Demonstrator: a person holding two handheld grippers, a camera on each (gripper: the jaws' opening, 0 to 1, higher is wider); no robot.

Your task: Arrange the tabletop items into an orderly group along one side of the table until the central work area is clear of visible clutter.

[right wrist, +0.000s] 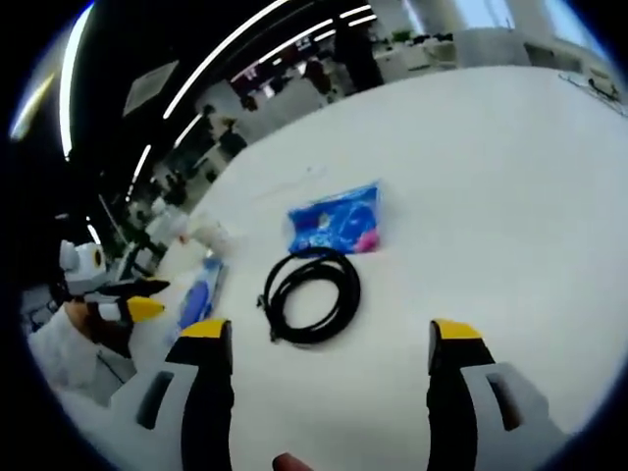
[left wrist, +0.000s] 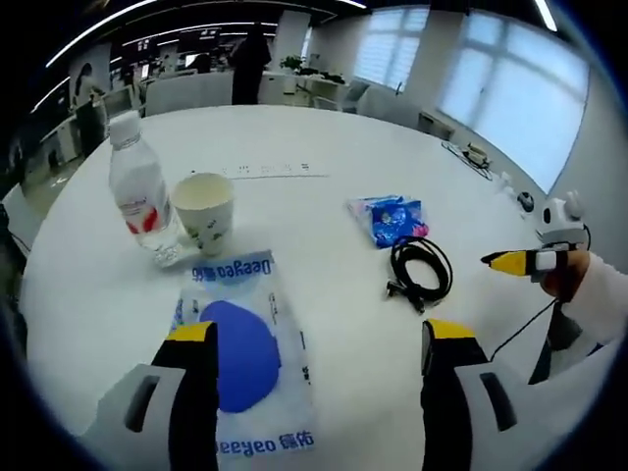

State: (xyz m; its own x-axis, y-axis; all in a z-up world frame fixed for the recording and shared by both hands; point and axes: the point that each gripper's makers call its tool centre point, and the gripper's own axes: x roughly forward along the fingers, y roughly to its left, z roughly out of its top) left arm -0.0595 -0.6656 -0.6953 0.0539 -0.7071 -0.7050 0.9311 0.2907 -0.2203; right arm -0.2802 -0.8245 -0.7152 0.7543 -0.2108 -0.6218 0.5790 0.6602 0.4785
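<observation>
Yellow-tipped fingers of the left gripper point(left wrist: 319, 339) stand wide apart with nothing between them, poised over the white worktop point(left wrist: 324, 137); a flat white-and-blue wipes packet point(left wrist: 245, 358) lies just ahead of the left-hand finger. Beyond the packet stand a paper cup point(left wrist: 204, 211) and, just beside it, an upright water bottle point(left wrist: 137, 186). Off to the right lie a coiled black cable point(left wrist: 422, 270) and a small blue snack pouch point(left wrist: 391, 218), near each other. The right gripper point(right wrist: 329, 334) likewise has its fingers spread wide and holds nothing; in the right gripper view the cable point(right wrist: 314, 294) lies on the worktop just past them, with the blue pouch point(right wrist: 339, 221) touching its far edge. Each gripper shows at the edge of the other's view.
</observation>
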